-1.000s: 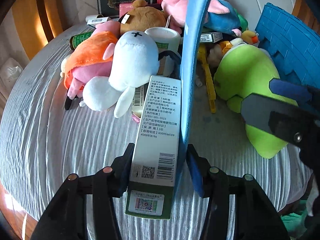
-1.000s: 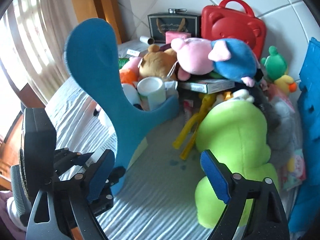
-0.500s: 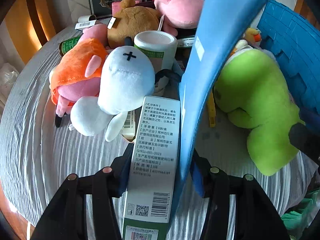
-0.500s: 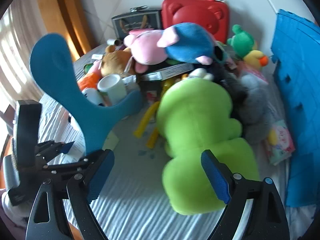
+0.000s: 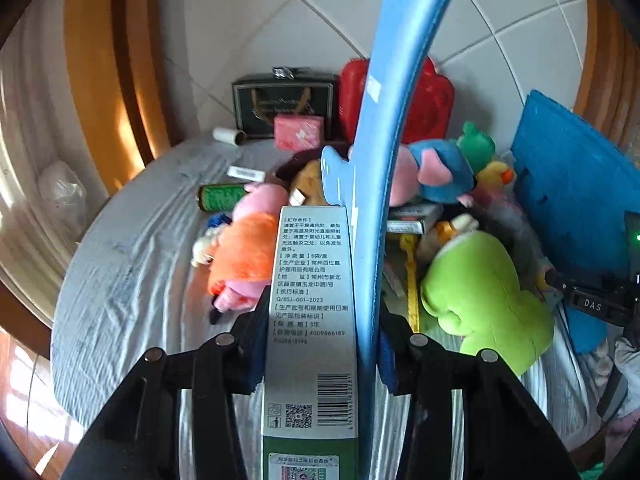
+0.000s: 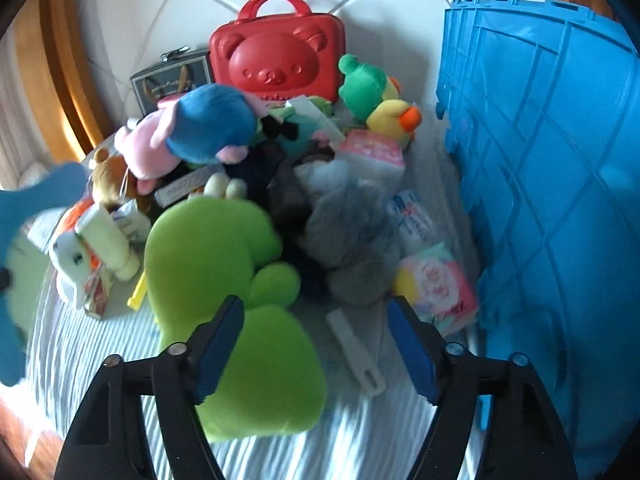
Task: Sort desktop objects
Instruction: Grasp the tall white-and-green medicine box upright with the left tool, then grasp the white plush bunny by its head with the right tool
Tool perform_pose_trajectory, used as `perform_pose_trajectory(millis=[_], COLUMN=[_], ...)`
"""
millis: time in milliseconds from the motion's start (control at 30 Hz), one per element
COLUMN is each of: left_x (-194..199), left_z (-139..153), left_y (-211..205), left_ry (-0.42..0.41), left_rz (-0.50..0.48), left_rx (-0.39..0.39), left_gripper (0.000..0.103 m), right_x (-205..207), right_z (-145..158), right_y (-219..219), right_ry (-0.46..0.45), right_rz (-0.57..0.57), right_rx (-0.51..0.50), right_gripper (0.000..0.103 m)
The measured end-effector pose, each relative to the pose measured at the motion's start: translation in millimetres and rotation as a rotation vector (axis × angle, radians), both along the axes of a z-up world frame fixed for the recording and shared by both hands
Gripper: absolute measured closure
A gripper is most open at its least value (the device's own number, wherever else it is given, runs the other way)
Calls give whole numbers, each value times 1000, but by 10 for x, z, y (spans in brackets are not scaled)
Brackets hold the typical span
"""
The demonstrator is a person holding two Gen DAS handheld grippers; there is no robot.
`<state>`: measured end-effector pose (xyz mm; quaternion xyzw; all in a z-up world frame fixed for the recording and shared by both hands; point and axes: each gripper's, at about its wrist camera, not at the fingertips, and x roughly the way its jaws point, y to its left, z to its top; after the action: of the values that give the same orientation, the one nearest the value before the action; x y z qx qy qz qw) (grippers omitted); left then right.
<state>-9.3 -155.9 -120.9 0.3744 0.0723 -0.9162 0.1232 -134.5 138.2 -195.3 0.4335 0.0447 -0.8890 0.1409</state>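
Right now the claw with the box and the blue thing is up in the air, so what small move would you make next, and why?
Probably carry the left claw toward the blue crate at the right. Its jaws are closing on a printed carton and a flat blue paddle-shaped piece, both raised above the toy pile. The right claw is closing with nothing in it over the green plush, clear of that path.

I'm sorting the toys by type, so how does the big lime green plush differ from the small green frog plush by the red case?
The lime green plush is far larger than the small green frog plush. It lies flat at the front of the cloth; the frog sits at the back beside the red bear-face case. Its green is yellower, the frog's deeper. Both are soft toys.
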Motion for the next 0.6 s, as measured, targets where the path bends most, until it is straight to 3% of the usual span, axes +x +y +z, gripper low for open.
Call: perform_pose_trajectory(millis=[100, 267, 333, 400, 600], left_x=[66, 134, 155, 156, 149], left_z=[127, -92, -202, -308, -643], left_y=[-267, -651, -777, -891, -1249], left_ry=[24, -20, -36, -54, -114], left_rz=[90, 211, 242, 263, 275], left_rx=[-45, -49, -52, -50, -30], left_gripper=[60, 60, 60, 60, 60], right_x=[-88, -110, -77, -40, 146], right_z=[92, 181, 163, 96, -141], right_y=[-154, -781, -1094, -1419, -2049], right_ry=[18, 14, -2, -25, -114], right_rz=[55, 228, 293, 350, 450], right_rx=[-39, -103, -119, -121, -154], right_gripper=[29, 30, 36, 46, 45])
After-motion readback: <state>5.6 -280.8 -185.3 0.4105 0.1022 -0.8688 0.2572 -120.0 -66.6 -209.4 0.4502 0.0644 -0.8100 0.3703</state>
